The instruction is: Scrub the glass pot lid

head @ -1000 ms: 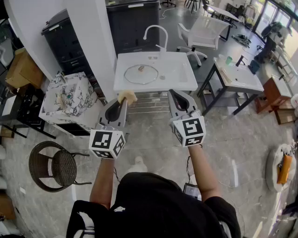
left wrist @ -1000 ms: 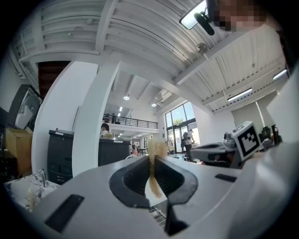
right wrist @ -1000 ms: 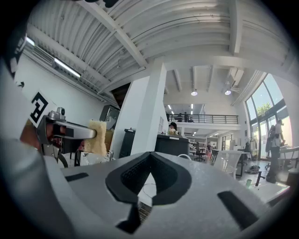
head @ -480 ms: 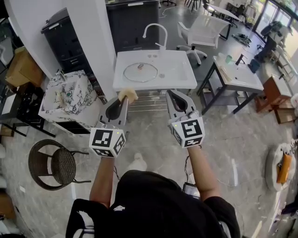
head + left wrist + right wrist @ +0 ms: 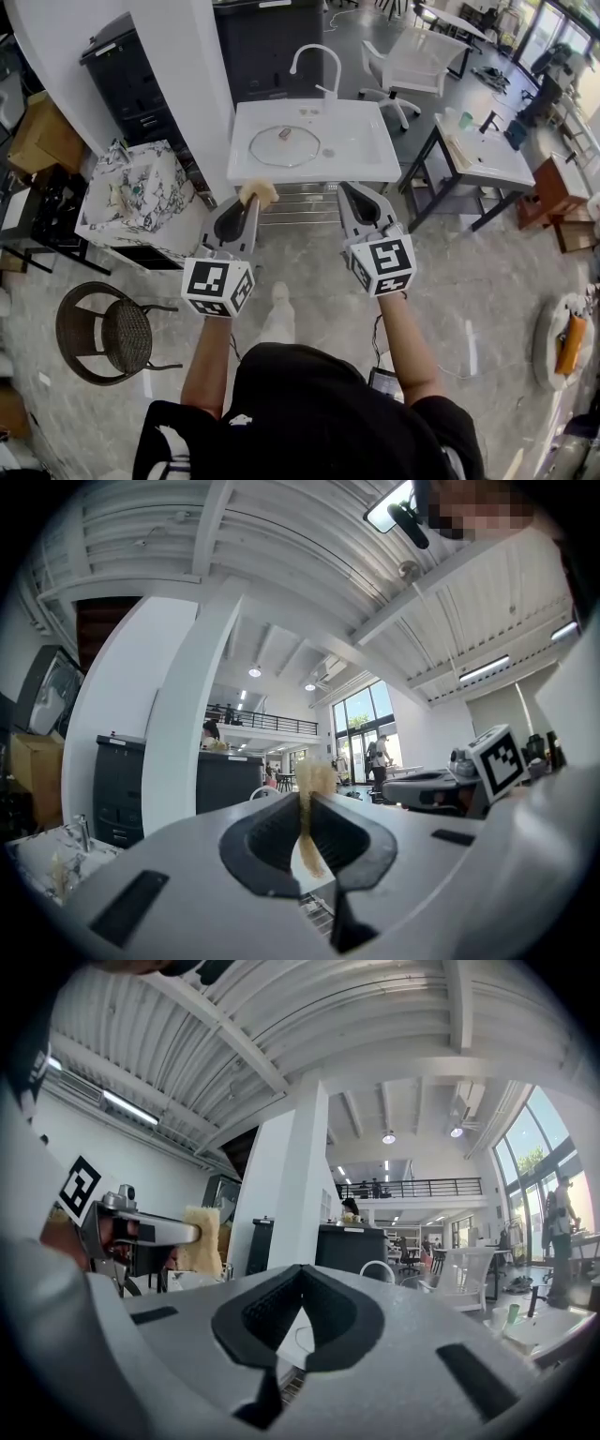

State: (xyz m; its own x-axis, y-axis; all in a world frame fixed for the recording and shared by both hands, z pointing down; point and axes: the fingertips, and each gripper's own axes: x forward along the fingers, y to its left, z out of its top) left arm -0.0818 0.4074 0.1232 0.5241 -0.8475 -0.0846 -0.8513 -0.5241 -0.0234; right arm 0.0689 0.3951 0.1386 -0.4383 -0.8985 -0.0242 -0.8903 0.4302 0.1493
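My left claw (image 5: 307,803) is clamped on one yellow sponge (image 5: 306,819), pinched thin between the pads. My right claw (image 5: 300,1274) is closed on nothing. The glass pot lid (image 5: 284,146) lies flat, knob up, on the white sink top (image 5: 366,155), below the faucet (image 5: 314,64) and well apart from both claws; scrubbing has not begun.

Risks, as judged:
- The lid lies loose. Sponge pressure could slide it across the sink top unless my right claw opens and steadies it.
- The sponge grip is narrow, so hard rubbing could drag it out.

Count: one lid, one sponge, one faucet, two claws.
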